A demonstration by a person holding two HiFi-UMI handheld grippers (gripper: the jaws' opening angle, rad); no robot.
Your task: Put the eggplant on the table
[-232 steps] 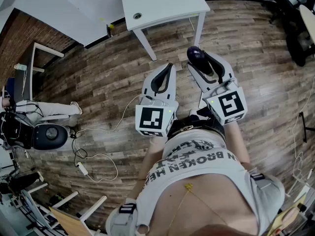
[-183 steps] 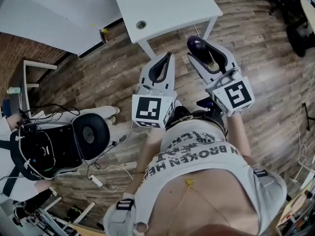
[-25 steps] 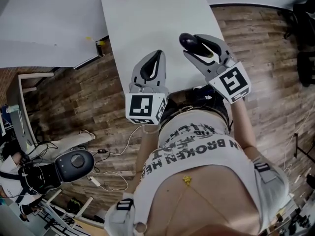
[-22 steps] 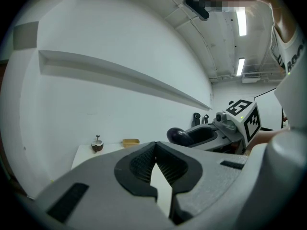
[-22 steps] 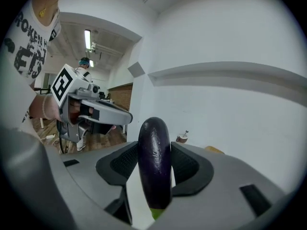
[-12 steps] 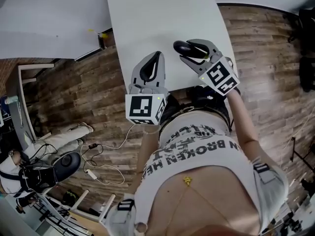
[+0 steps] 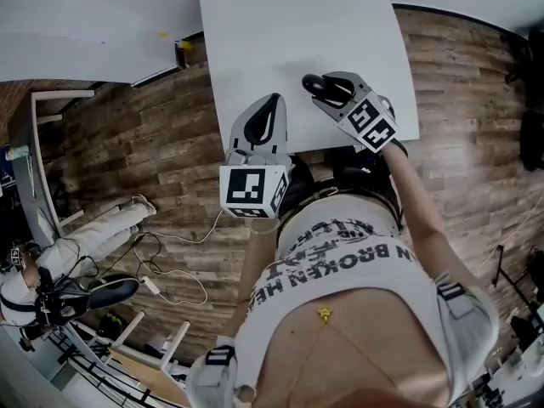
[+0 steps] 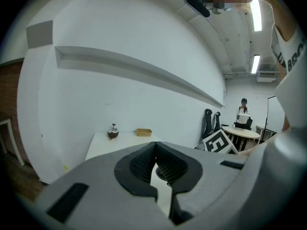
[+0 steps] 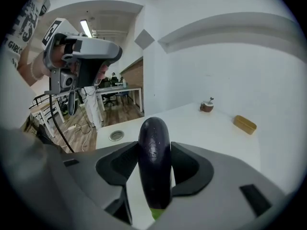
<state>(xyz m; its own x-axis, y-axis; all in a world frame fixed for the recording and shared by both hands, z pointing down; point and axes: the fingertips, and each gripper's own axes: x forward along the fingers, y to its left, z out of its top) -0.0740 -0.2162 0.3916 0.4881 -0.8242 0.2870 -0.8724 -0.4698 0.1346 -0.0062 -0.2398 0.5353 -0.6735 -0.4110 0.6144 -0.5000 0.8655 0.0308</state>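
A dark purple eggplant (image 9: 154, 159) stands lengthwise between the jaws of my right gripper (image 9: 154, 150), which is shut on it. In the head view the eggplant (image 7: 314, 84) pokes out of the right gripper (image 7: 323, 89) over the near right part of the white table (image 7: 297, 32). I cannot tell whether it touches the tabletop. My left gripper (image 7: 273, 102) hangs over the table's near edge, to the left of the right one. Its jaws (image 8: 155, 145) are shut with nothing in them.
At the table's far end sit a small brown cup (image 9: 207, 106) and a tan box (image 9: 244, 124). A round cable hole (image 9: 116, 136) lies near the table's left edge. Cables (image 7: 161, 266) trail on the wooden floor at the left, beside a person's legs (image 7: 102, 232).
My right gripper has sunk toward the tabletop with the eggplant and tipped further down. The left gripper has shifted slightly. More of the table's near end now lies beneath both.
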